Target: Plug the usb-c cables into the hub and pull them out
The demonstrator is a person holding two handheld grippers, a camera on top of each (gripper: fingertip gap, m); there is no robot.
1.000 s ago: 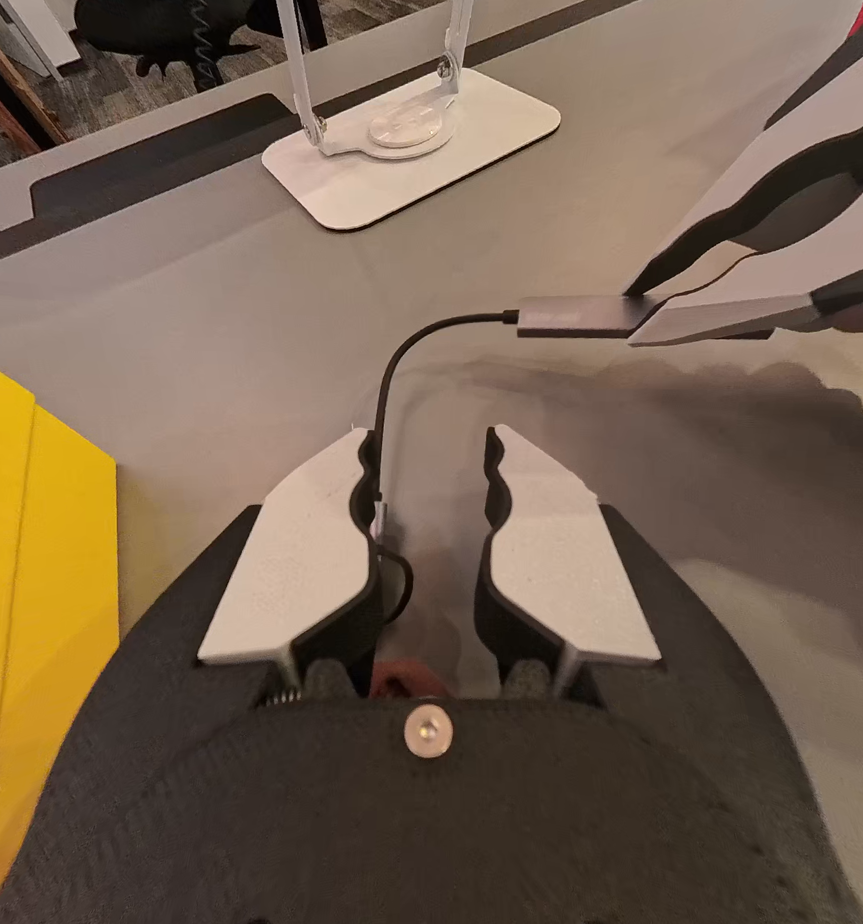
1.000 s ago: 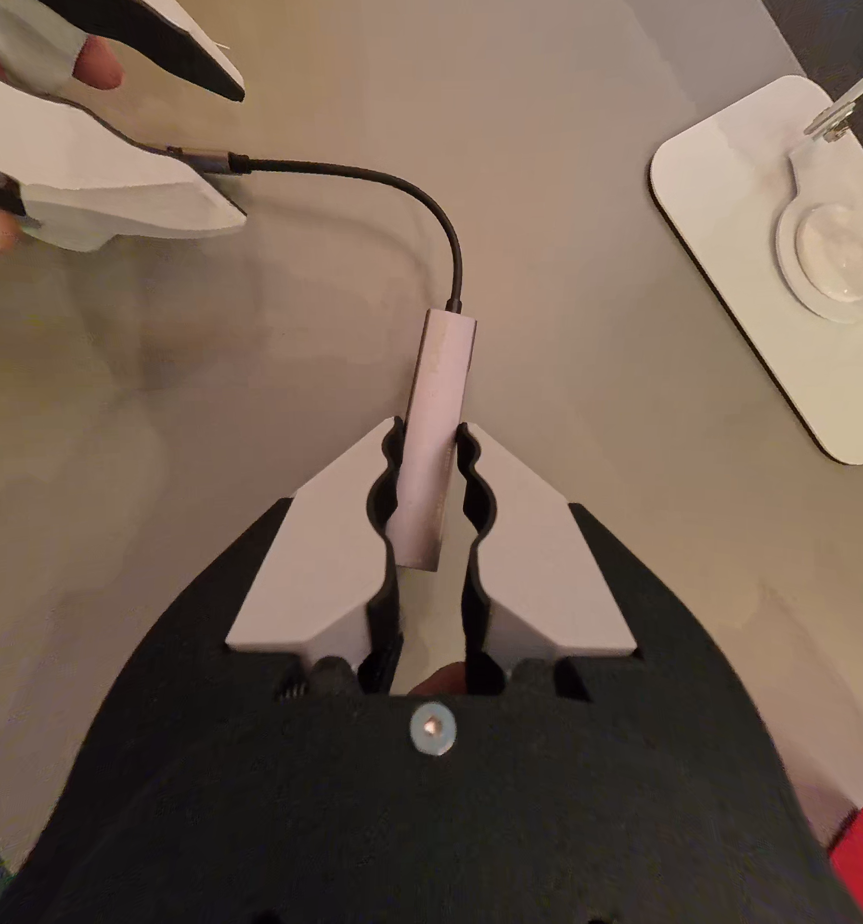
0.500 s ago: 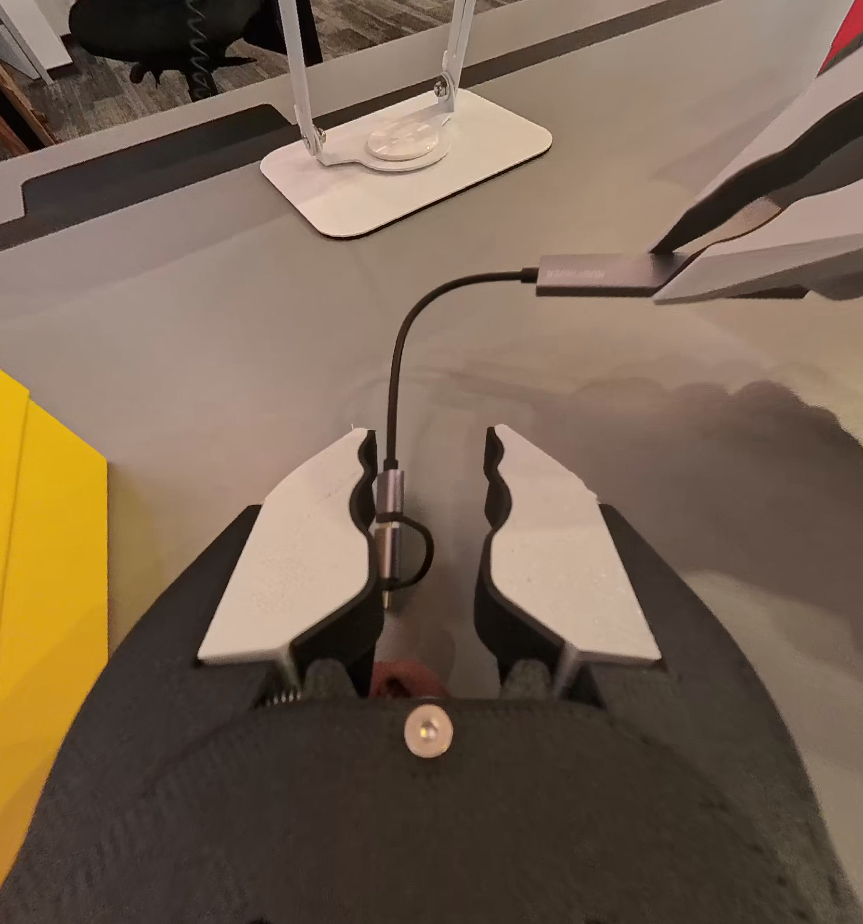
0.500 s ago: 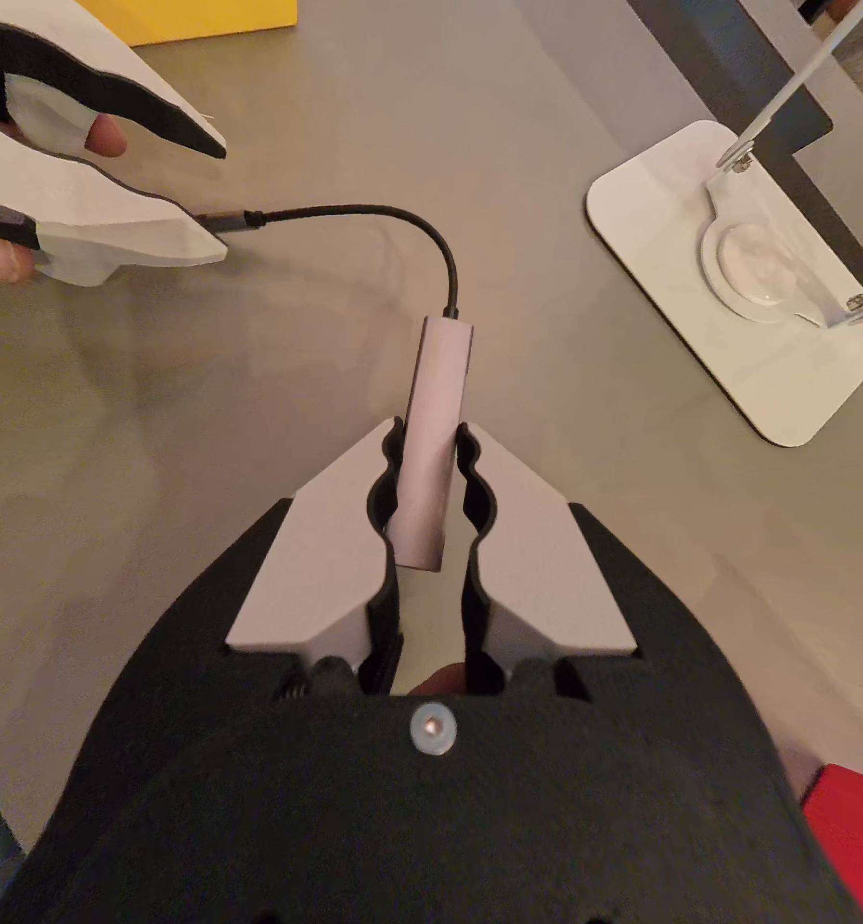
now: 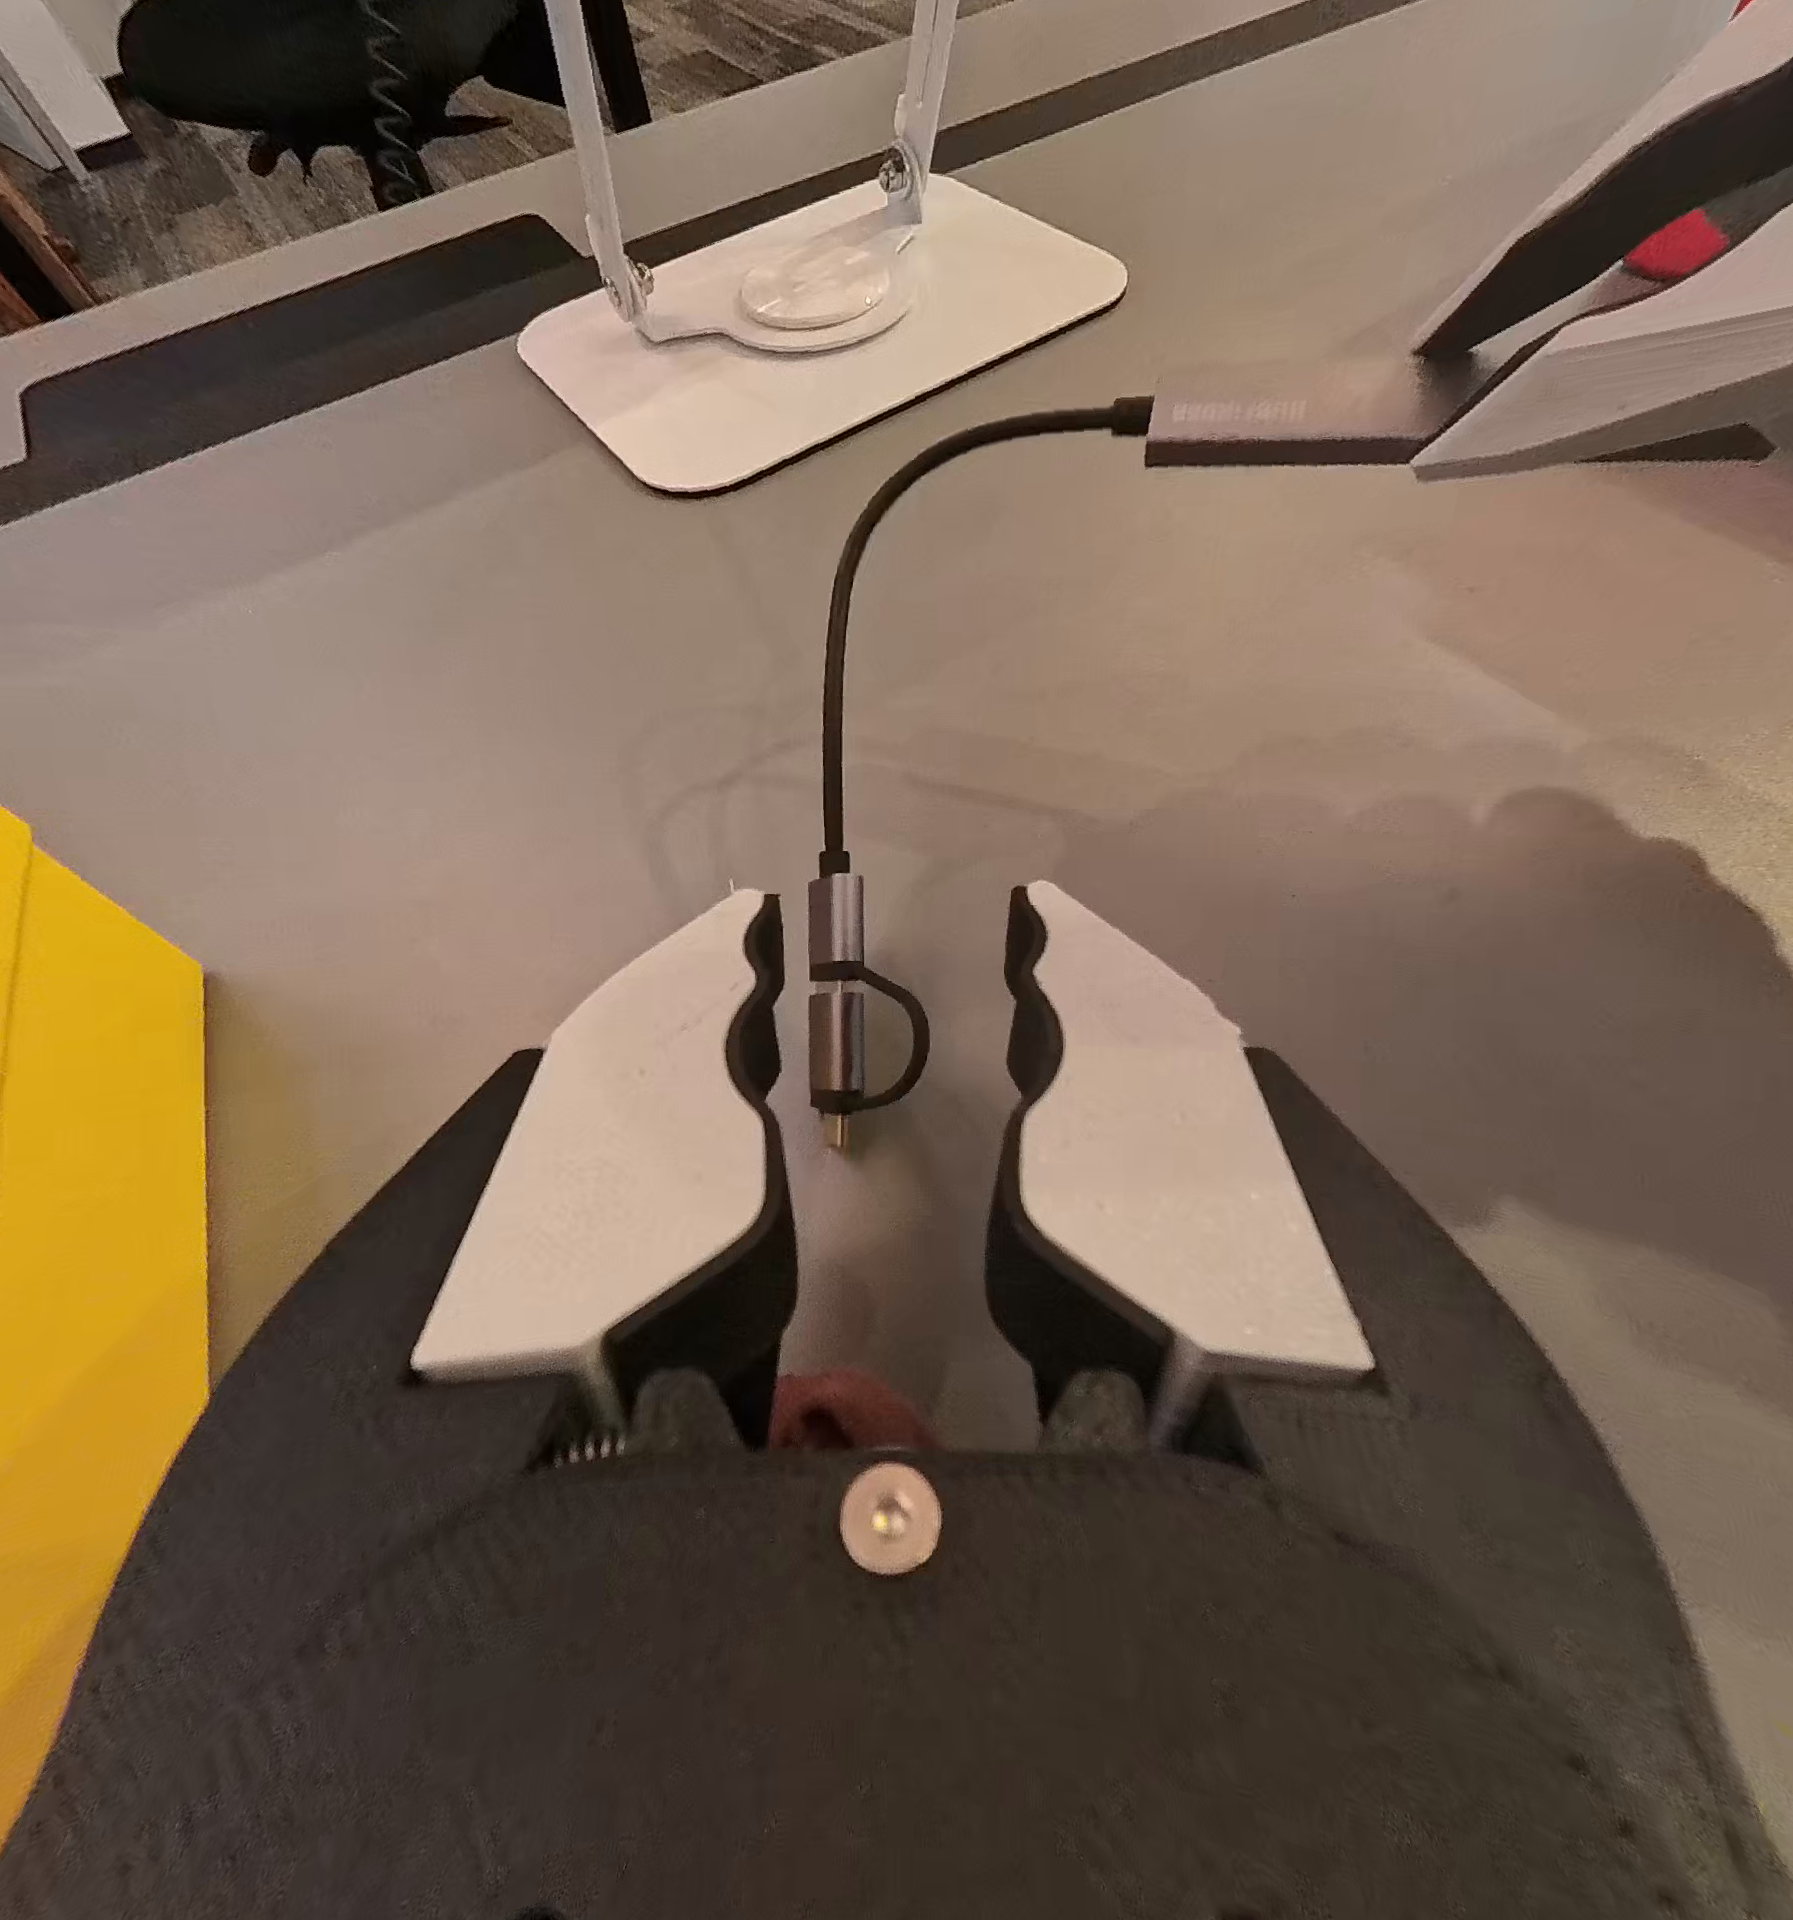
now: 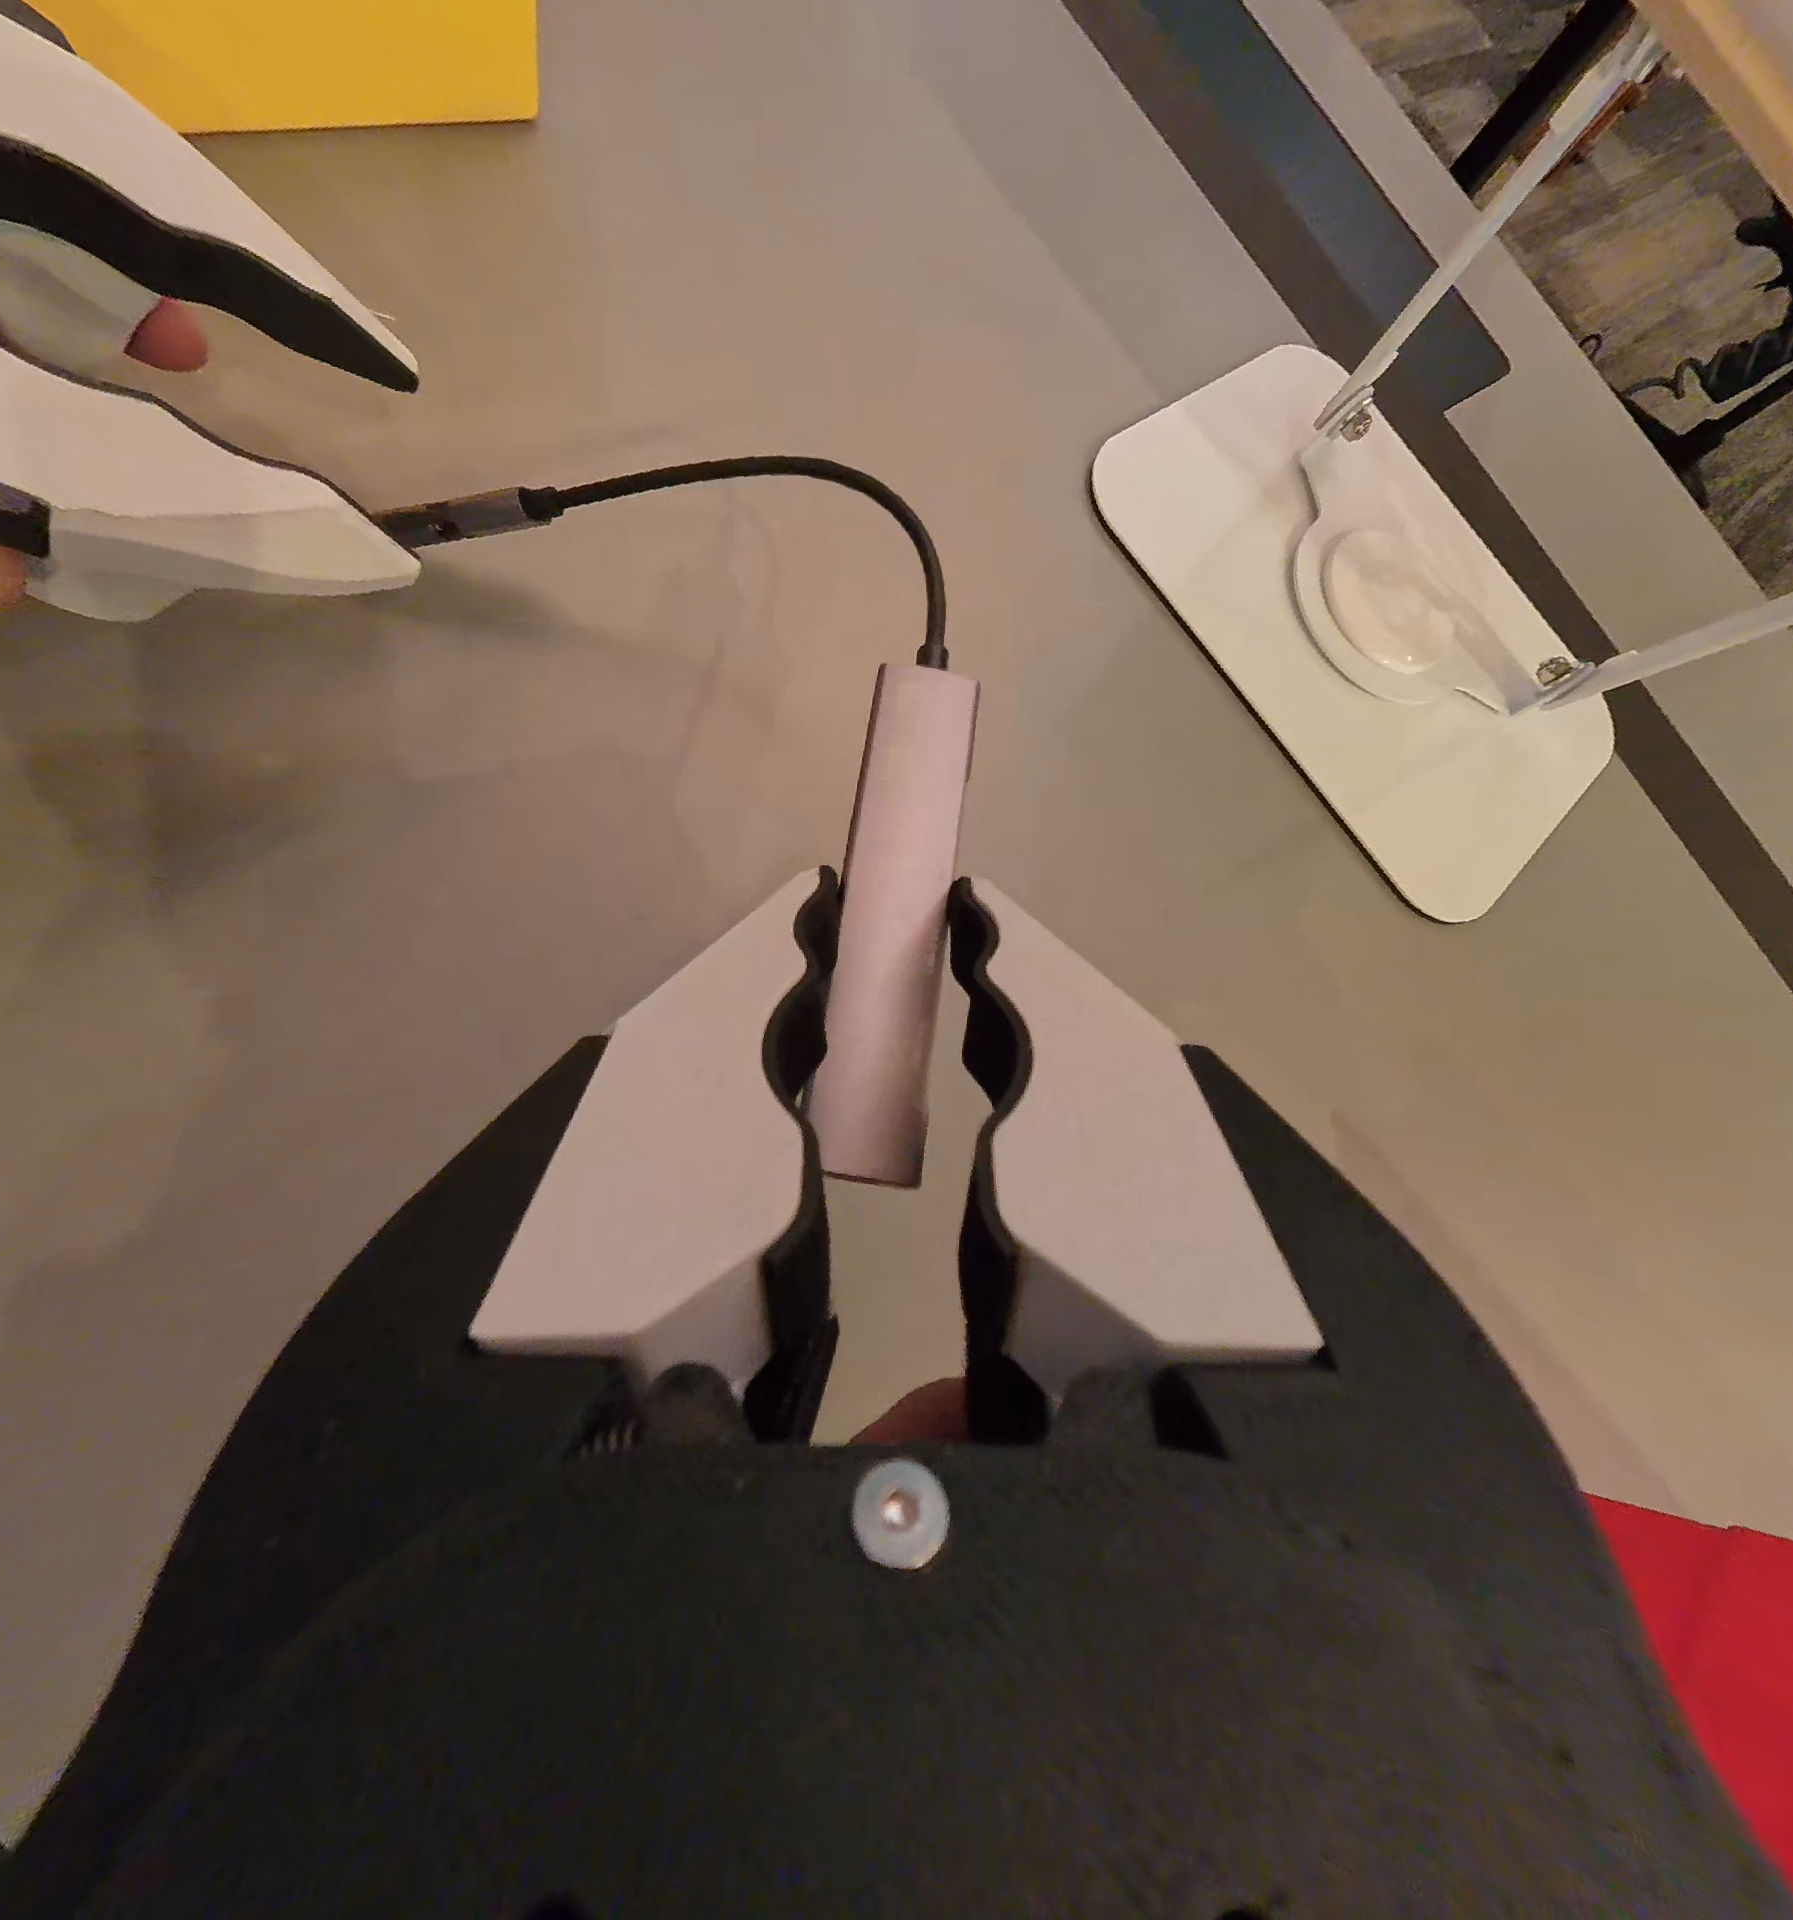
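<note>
Now the right tool (image 6: 887, 904) squeezes the long silver metal hub (image 6: 902, 914), while the left tool (image 5: 887, 914) is spread apart beside the grey plug (image 5: 836, 997) on the thin black cable (image 5: 832, 727).

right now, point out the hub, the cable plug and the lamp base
hub (image 6: 897, 935), right wrist view, middle of its body
cable plug (image 5: 836, 997), left wrist view, its metal shells
lamp base (image 5: 850, 353), left wrist view, bare white plate
</note>
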